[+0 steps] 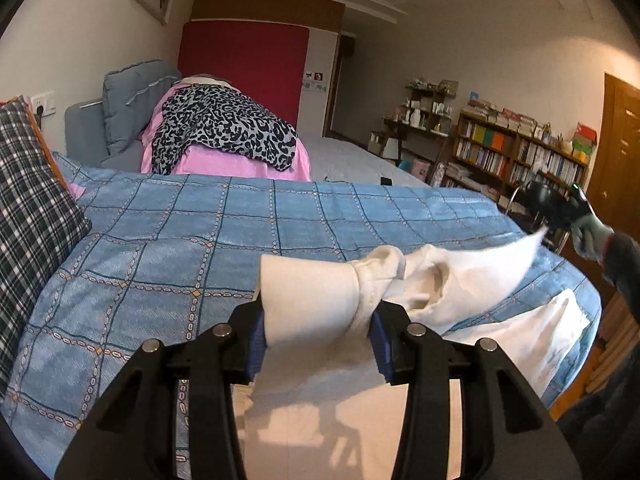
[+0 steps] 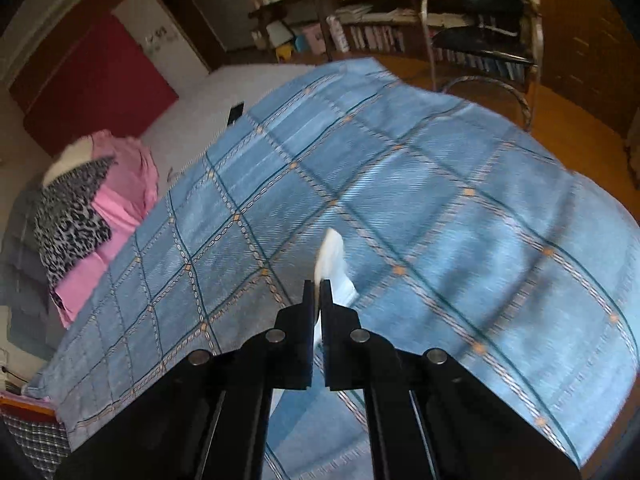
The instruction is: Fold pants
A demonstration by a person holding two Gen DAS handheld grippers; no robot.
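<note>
White pants (image 1: 320, 292) hang lifted over the blue checked bedspread (image 1: 180, 232). My left gripper (image 1: 318, 336) has its jaws apart with the pants' waistband between the blue pads (image 1: 256, 344); whether the pads press the cloth is unclear. The fabric stretches right to my right gripper (image 1: 560, 212), seen at the far right in a gloved hand. In the right wrist view my right gripper (image 2: 318, 292) is shut on a thin white edge of the pants (image 2: 330, 252), above the bedspread (image 2: 400, 200). Another part of the pants (image 1: 540, 336) lies on the bed at the right.
A plaid pillow (image 1: 32, 216) lies at the left. A pink and leopard-print pile (image 1: 224, 136) sits behind the bedspread. Bookshelves (image 1: 520, 148) and a black chair (image 2: 480, 28) stand past the bed's far side. Wooden floor (image 2: 580, 128) lies beyond the bed edge.
</note>
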